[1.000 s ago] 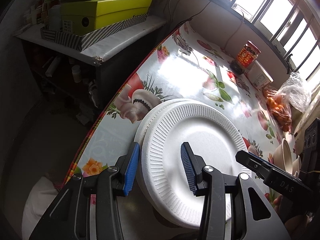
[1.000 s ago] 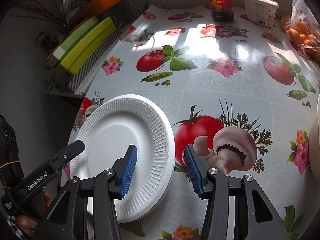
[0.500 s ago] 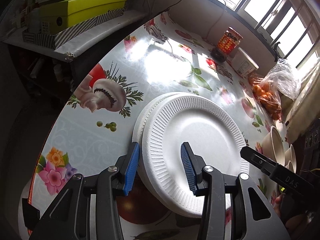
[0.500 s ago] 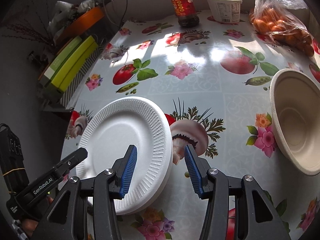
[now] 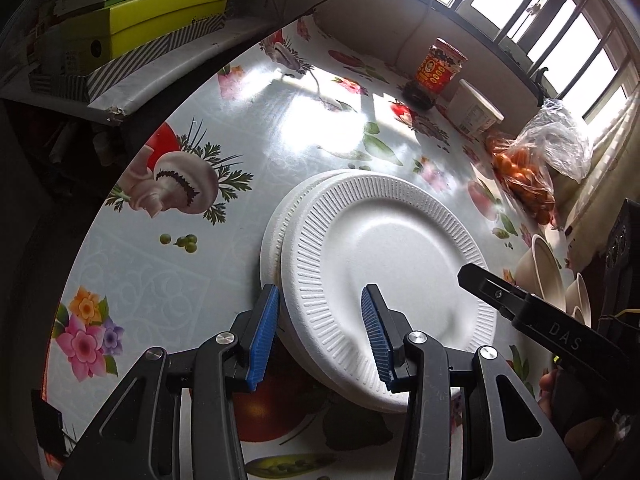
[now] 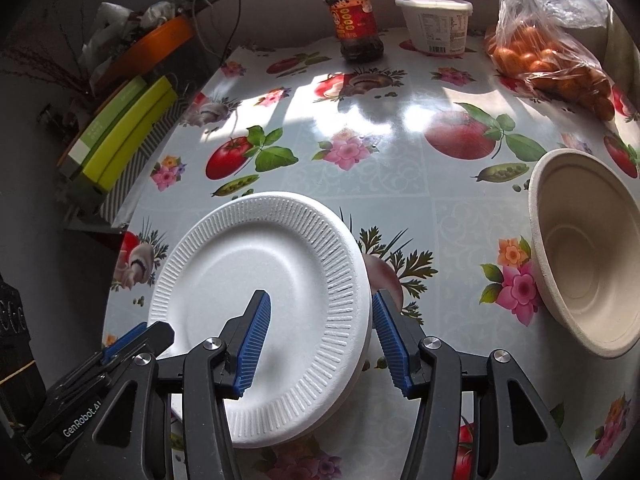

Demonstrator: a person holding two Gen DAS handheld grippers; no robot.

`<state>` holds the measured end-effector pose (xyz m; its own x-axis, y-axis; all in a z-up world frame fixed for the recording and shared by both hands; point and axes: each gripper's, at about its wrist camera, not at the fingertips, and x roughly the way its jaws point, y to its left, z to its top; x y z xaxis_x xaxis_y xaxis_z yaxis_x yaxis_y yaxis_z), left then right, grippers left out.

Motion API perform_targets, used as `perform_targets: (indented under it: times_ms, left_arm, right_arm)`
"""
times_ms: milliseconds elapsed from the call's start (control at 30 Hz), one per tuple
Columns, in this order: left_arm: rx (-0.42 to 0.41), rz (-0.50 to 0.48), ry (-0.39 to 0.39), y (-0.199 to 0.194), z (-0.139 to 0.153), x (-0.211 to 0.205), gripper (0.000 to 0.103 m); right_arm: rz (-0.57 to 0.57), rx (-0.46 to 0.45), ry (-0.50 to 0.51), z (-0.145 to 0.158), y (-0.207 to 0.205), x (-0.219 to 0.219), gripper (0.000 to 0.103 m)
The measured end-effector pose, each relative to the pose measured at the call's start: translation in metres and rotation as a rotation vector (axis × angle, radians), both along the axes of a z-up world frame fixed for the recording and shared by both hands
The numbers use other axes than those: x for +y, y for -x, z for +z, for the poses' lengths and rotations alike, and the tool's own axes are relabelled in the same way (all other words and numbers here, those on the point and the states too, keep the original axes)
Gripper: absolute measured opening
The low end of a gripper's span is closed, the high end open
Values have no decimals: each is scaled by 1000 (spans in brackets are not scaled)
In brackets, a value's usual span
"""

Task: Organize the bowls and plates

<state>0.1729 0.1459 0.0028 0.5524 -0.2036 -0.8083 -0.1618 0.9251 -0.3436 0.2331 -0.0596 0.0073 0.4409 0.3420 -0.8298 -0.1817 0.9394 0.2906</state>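
A stack of white foam plates (image 5: 400, 256) lies on the table with the vegetable-print oilcloth (image 5: 224, 264); it also shows in the right wrist view (image 6: 272, 280). My left gripper (image 5: 320, 336) is open, its jaws standing either side of the stack's near left rim. My right gripper (image 6: 320, 340) is open, its jaws either side of the stack's near right rim. A beige paper bowl (image 6: 580, 256) sits to the right of the plates. In the left wrist view several beige bowls (image 5: 544, 268) stand at the right edge.
A red-labelled jar (image 6: 356, 20), a white tub (image 6: 436, 24) and a bag of oranges (image 6: 552, 56) stand at the table's far side. A shelf with green boxes (image 5: 160, 20) stands beyond the table's left edge.
Both grippers and the plate stack have shifted rightward across the table, away from its left edge. The beige bowl has come into the right wrist view. Both grippers stay open.
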Motion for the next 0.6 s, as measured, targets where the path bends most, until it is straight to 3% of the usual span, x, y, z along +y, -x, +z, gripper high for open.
perform_targets:
  times_ms: [333,600]
  left_arm:
    - [-1,1,1,1,0,0,44]
    - [0,4,-61,4,0,0,44]
  right_arm:
    - [-11,-37,33,-3,-6,8,57]
    - [-34,-47,8,3,1,-7,57]
